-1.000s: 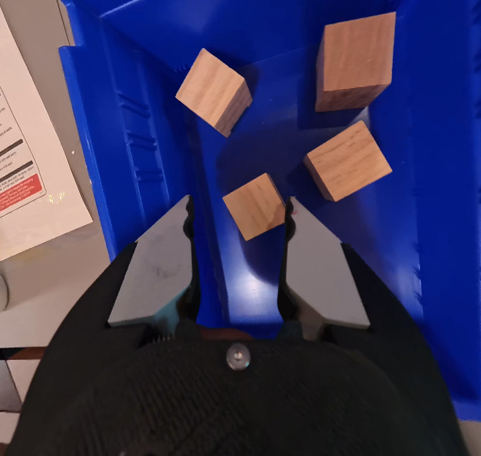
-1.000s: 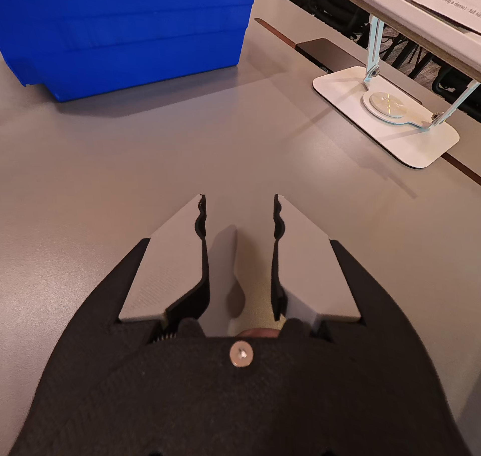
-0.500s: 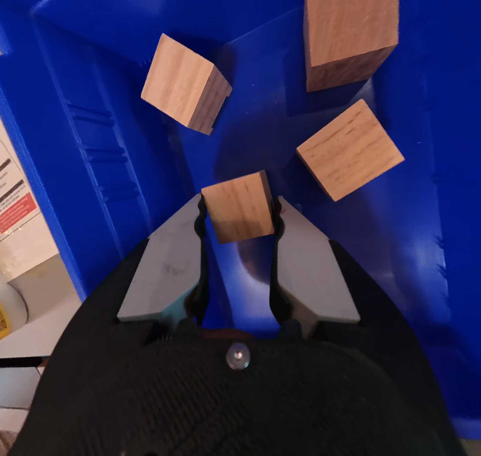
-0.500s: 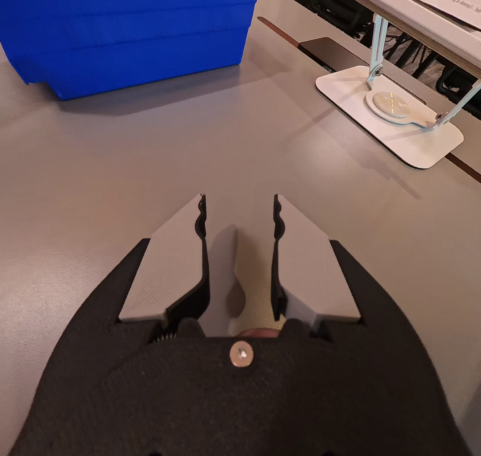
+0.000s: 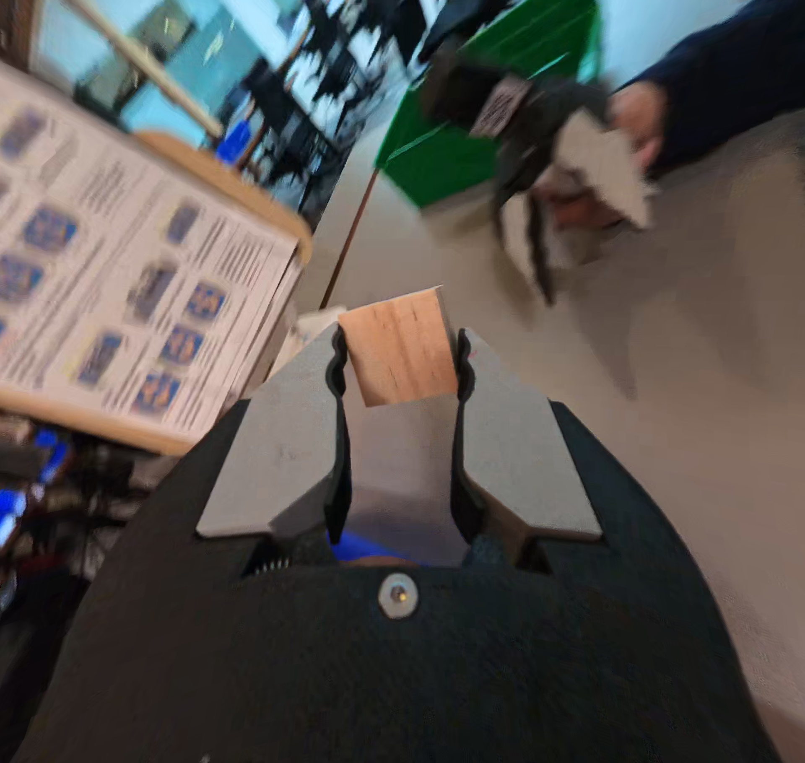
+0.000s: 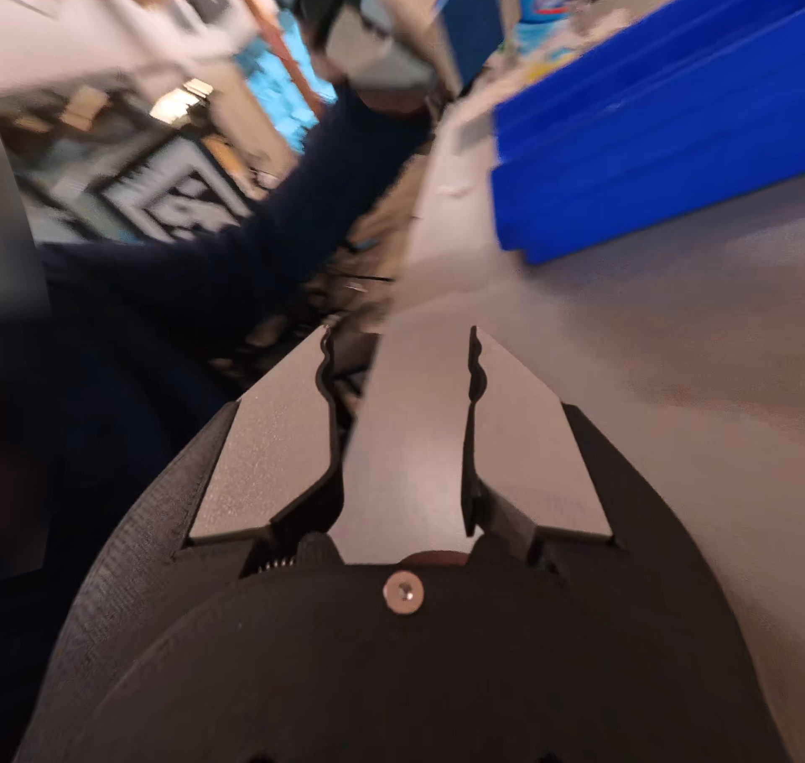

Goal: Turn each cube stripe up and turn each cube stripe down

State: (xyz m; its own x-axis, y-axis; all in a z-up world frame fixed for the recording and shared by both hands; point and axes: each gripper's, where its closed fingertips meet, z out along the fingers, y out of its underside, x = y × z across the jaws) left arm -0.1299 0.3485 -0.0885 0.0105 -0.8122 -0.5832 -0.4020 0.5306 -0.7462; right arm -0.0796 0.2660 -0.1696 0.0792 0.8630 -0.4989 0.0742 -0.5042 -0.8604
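My left gripper (image 5: 398,339) is shut on a plain wooden cube (image 5: 398,345) and holds it in the air above the grey table (image 5: 653,393). No stripe shows on the cube's visible faces. My right gripper (image 6: 400,332) is open and empty, tilted over the table (image 6: 653,372) near its edge. It also shows blurred in the left wrist view (image 5: 566,163), held by a hand in a dark sleeve. The blue bin (image 6: 653,132) stands at the upper right of the right wrist view. The other cubes are out of view.
A board with printed sheets (image 5: 130,284) stands at the left. A green object (image 5: 479,110) lies at the table's far end. A person's dark sleeve (image 6: 218,263) crosses the left of the right wrist view. Both views are motion-blurred.
My left gripper closed on the cube in the bin, lifted it out and swung away over the table. My right gripper turned and tilted from its resting pose.
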